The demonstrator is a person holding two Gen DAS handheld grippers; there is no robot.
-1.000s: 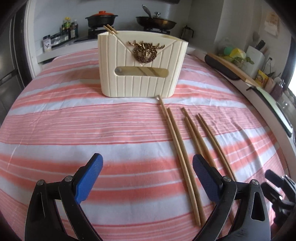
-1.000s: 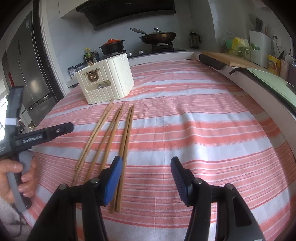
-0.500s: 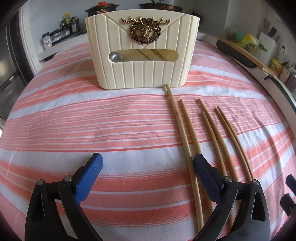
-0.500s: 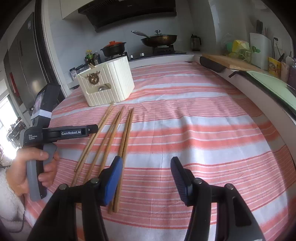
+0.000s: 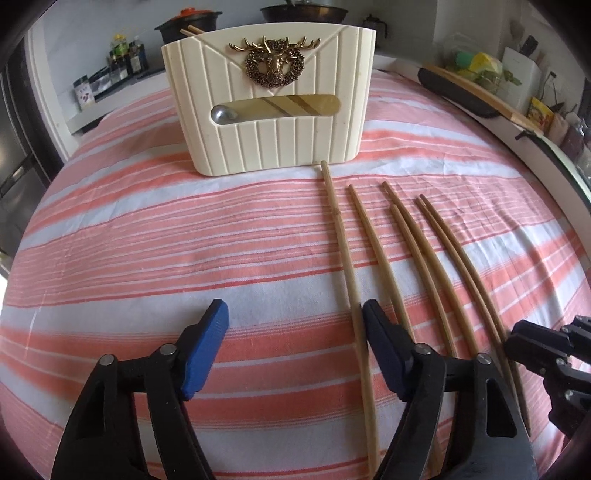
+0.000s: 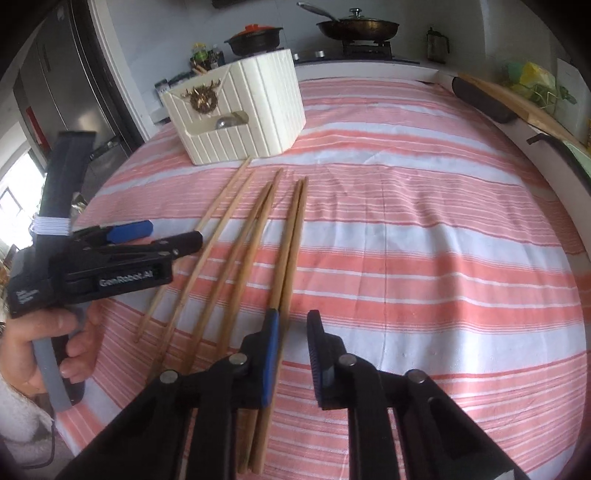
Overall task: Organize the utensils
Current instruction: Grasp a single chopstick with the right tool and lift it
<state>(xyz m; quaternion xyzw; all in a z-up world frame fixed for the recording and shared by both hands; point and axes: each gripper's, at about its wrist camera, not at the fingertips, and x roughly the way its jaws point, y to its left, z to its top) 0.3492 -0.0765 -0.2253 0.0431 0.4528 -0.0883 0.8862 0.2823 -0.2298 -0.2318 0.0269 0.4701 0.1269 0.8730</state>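
Six chopsticks lie on tabletop, long axes running away twd holder. Right tool closing, nothing btwn pads; rightmost pair just left of it. Left tool closing, leftmost stick at its right pad, ungripped.

Table under pink-white striped cloth; cream holder upright; six chopsticks flat, just before holder.

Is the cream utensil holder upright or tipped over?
Upright: the cream utensil holder stands on its base on the striped tablecloth, chopstick tips poking from its top.
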